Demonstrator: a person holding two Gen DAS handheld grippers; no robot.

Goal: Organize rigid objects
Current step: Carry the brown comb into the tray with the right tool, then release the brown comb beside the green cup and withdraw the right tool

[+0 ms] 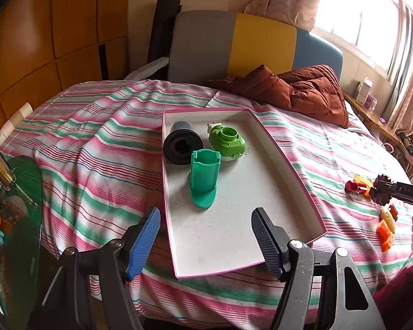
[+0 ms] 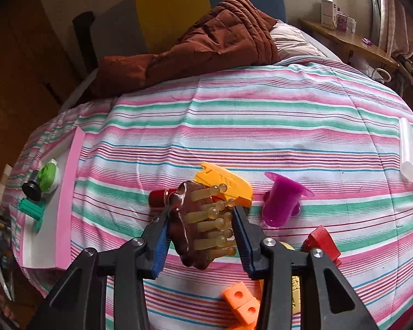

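Note:
A white tray with a pink rim [image 1: 289, 176] lies on the striped bed. It holds a black cylinder [image 1: 180, 144], a light green round part [image 1: 228, 140] and a teal holder [image 1: 204, 177]. My left gripper [image 1: 206, 236] is open and empty over the tray's near end. My right gripper [image 2: 201, 225] is shut on a brown massage brush with yellowish knobbed pegs [image 2: 203, 222], held above the bed; it shows small in the left wrist view [image 1: 382, 191]. The tray also shows at the left in the right wrist view [image 2: 68, 192].
Loose on the bed lie a yellow piece [image 2: 225, 183], a red cylinder [image 2: 159, 196], a purple cup [image 2: 282, 205], a red piece [image 2: 320, 239], orange blocks [image 2: 242, 302] and a clear tube [image 2: 407, 148]. A brown quilt [image 1: 297, 88] is bunched at the headboard. A glass side table [image 1: 16, 192] stands on the left.

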